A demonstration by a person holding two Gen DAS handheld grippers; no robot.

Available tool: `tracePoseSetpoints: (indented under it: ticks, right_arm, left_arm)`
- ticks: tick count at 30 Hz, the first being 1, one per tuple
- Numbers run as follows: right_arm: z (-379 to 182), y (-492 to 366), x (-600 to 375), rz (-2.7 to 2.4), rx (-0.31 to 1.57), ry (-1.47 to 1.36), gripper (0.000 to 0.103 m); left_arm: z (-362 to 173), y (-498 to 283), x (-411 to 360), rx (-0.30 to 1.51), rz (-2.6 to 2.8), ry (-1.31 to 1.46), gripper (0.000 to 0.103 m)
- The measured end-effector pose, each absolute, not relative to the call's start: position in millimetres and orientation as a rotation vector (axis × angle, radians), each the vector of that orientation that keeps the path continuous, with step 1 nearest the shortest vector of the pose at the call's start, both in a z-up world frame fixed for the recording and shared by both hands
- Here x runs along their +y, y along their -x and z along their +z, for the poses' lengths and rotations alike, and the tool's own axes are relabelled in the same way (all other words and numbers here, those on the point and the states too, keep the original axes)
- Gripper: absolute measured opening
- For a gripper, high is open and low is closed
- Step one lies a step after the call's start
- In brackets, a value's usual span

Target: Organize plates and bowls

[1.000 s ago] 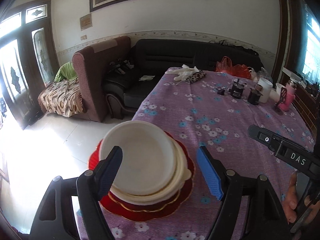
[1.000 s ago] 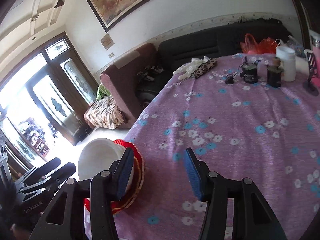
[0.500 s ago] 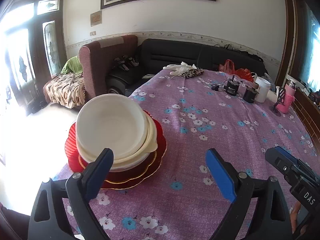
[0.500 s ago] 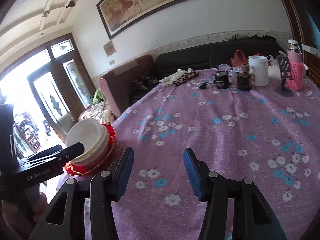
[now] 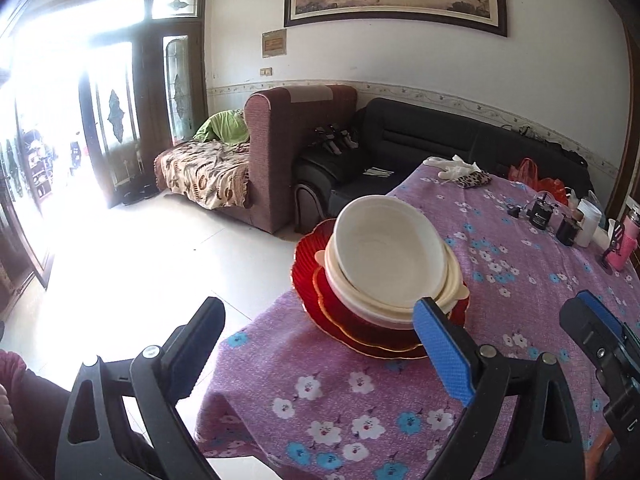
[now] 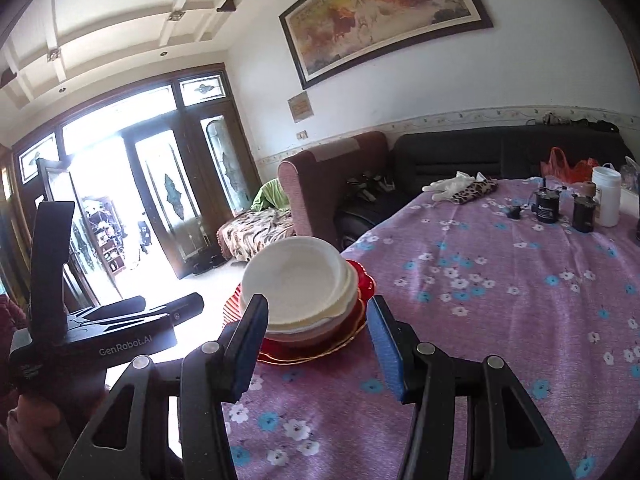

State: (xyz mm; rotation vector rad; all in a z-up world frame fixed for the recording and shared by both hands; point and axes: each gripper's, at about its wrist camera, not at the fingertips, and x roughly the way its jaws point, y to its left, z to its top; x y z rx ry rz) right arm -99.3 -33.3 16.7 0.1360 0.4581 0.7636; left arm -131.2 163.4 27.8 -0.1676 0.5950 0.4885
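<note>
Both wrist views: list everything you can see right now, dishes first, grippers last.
bowls: at least two, cream-white, nested on the plates, near table corner
plates: at least two, red, gold-rimmed, stacked under the bowls
tablecloth: one, purple floral, covering table
gloves: white, far table edge
leopard-print pouch: one, beside gloves
black jars: two, far right
white container: one, beside jars
pink bottle: one, right edge
armchair: one, maroon
sofa: one, black
left gripper: open, empty
right gripper: open, empty
</note>
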Motion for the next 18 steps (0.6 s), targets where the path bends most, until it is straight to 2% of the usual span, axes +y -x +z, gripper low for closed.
tracePoseSetpoints:
  ticks: [18]
  right_arm:
    - [15, 109, 10, 0.791, 0.421, -0.075, 0.056]
  left_arm:
    - [24, 140, 179, 0.584, 0.445, 0.197, 0.100]
